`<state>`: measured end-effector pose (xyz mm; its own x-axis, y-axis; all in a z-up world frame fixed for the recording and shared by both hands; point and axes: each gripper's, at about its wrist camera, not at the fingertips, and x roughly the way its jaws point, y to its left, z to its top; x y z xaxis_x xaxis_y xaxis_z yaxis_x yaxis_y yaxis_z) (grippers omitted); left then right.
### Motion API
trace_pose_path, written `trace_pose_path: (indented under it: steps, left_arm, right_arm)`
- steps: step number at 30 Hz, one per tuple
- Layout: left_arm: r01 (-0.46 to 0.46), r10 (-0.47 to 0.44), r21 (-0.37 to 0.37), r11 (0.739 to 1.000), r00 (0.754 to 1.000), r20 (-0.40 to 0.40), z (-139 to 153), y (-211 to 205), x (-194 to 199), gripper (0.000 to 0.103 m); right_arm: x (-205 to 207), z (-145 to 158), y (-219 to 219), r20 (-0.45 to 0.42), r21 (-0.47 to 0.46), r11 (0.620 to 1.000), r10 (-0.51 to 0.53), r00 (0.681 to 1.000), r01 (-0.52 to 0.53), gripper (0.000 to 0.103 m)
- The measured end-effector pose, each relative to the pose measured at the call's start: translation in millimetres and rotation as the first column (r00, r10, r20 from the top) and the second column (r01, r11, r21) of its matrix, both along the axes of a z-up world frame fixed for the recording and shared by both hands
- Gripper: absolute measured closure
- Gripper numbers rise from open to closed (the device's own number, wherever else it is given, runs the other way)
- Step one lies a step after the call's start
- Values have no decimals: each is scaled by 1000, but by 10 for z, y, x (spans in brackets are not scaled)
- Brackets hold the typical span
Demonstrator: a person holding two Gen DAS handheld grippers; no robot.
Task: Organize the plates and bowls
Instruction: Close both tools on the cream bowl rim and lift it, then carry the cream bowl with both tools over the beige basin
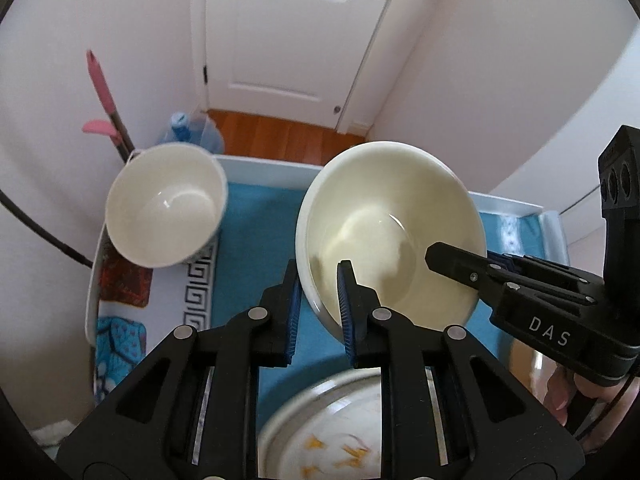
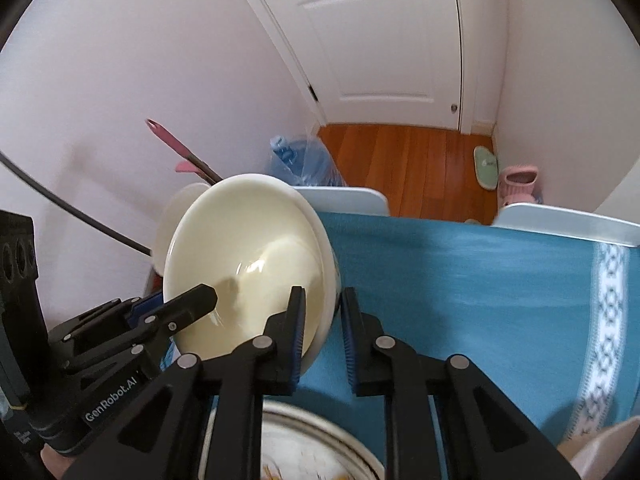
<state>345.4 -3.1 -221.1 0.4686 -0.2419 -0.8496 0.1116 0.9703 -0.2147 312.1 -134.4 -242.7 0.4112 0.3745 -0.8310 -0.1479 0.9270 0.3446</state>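
Note:
A cream bowl (image 1: 390, 224) is held above the blue cloth, tilted. My left gripper (image 1: 318, 280) is shut on its near left rim, one finger inside and one outside. My right gripper (image 2: 322, 300) is shut on its right rim (image 2: 320, 280); it also shows in the left wrist view (image 1: 460, 268) reaching into the bowl. A second white bowl (image 1: 166, 206) with a patterned outside sits at the back left. A plate with orange marks (image 1: 332, 436) lies below the grippers, partly hidden by them.
A blue tablecloth (image 2: 460, 280) covers the table, with white chair backs (image 2: 344, 198) behind it. A patterned plate edge (image 1: 120, 280) lies under the white bowl. A pink-handled mop (image 1: 102, 92), a water jug (image 2: 300, 160) and slippers (image 2: 516, 180) are on the floor beyond.

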Motion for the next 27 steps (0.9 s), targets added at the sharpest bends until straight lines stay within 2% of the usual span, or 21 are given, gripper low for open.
trace_pose_path:
  steps: [7, 12, 19, 23, 27]
  left_arm:
    - [51, -52, 4, 999, 996, 77, 568, -671, -491, 87]
    - [96, -95, -1, 995, 990, 102, 697, -1214, -846, 87]
    - [166, -162, -34, 985, 982, 98, 706, -1925, -1305, 87]
    - [222, -221, -37, 974, 974, 47, 568, -2233, -1453, 87]
    - [282, -283, -15, 959, 959, -21, 353, -2492, -1510, 87]
  right_arm:
    - [-559, 467, -562, 73, -8, 1000, -27, 997, 28, 87]
    - [-1011, 687, -1095, 118, -19, 997, -72, 990, 75, 87]
    - [-1588, 819, -1793, 143, -50, 990, -122, 982, 130, 87]
    - [-1830, 783, -2119, 127, -69, 984, -154, 980, 164, 87]
    - [-1986, 609, -2341, 83, -72, 977, -196, 977, 202, 87]
